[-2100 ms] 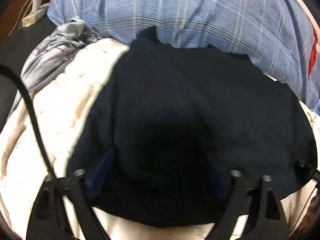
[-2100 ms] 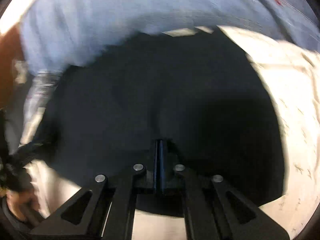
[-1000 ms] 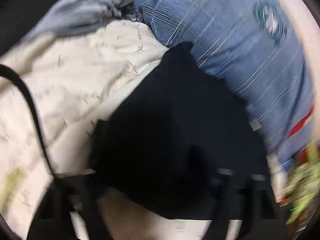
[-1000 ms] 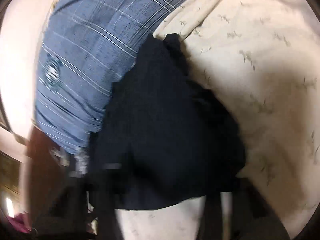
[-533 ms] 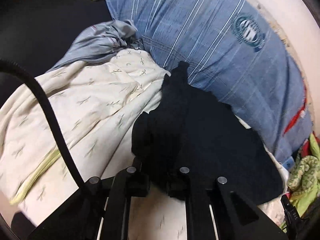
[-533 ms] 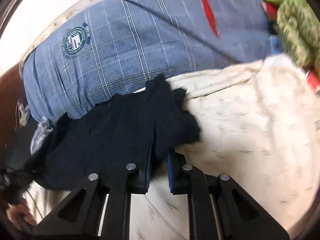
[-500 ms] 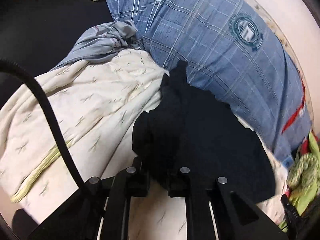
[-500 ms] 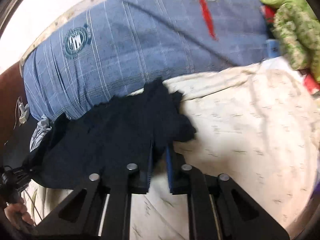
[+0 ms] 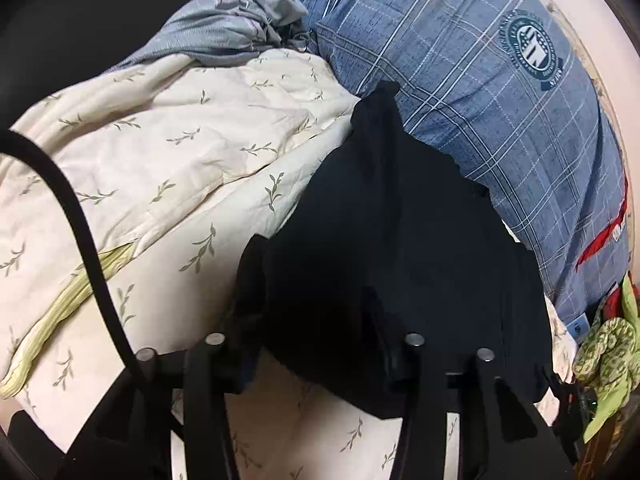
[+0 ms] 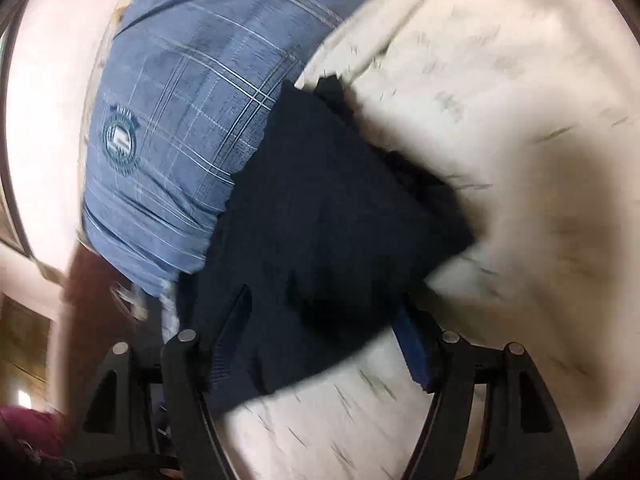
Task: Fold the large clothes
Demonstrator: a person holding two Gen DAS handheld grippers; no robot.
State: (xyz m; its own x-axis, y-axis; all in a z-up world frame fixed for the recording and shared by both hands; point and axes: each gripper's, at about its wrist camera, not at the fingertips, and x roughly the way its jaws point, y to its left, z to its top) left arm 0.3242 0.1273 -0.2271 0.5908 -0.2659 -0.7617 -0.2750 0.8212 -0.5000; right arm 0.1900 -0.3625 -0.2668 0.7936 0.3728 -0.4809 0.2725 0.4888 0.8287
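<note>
Black left gripper (image 9: 320,356) steeply down-tilted

One dark navy garment (image 9: 400,248) lies on one cream bedcover with a leaf print (image 9: 168,168). Against the garment's far edge rests one blue plaid pillow (image 9: 460,88), which bears one round crest (image 9: 534,46) and one red stripe (image 9: 600,240). One grey cloth (image 9: 232,28) sits bunched at the pillow's left end, and one green patterned fabric (image 9: 604,352) lies past the garment's right side. One black cable (image 9: 80,220) crosses the bedcover left of the garment.
</note>
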